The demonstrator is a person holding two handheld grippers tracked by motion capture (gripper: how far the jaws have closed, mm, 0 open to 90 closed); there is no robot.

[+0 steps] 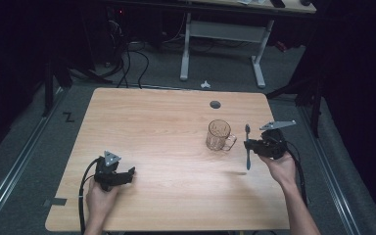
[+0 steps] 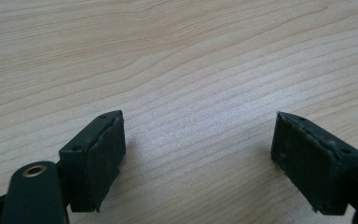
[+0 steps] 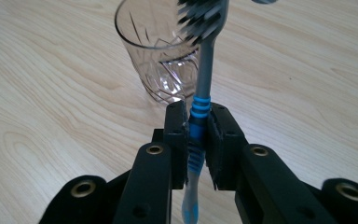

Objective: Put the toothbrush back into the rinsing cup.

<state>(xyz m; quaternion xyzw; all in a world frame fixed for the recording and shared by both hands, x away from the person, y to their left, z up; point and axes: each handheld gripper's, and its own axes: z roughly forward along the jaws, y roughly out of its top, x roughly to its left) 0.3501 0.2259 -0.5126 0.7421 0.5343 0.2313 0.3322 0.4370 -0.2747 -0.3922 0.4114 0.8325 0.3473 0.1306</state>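
Observation:
A blue and grey toothbrush (image 3: 201, 88) stands upright, bristles up, clamped at its blue grip between the jaws of my right gripper (image 3: 197, 122). In the high view the toothbrush (image 1: 247, 147) hangs above the table just right of a clear cut-glass mug (image 1: 219, 135), held by the right gripper (image 1: 250, 146). The glass mug (image 3: 161, 51) stands upright and looks empty, close behind the brush. My left gripper (image 1: 129, 172) rests low at the table's front left. Its jaws (image 2: 198, 161) stand wide apart over bare wood with nothing between them.
The wooden table (image 1: 152, 127) has a round grey cable hole (image 1: 215, 104) near its far edge. Beyond the table are a desk frame (image 1: 223, 44) and cables on the floor. A piece of grey tape (image 1: 58, 201) sits at the front left corner.

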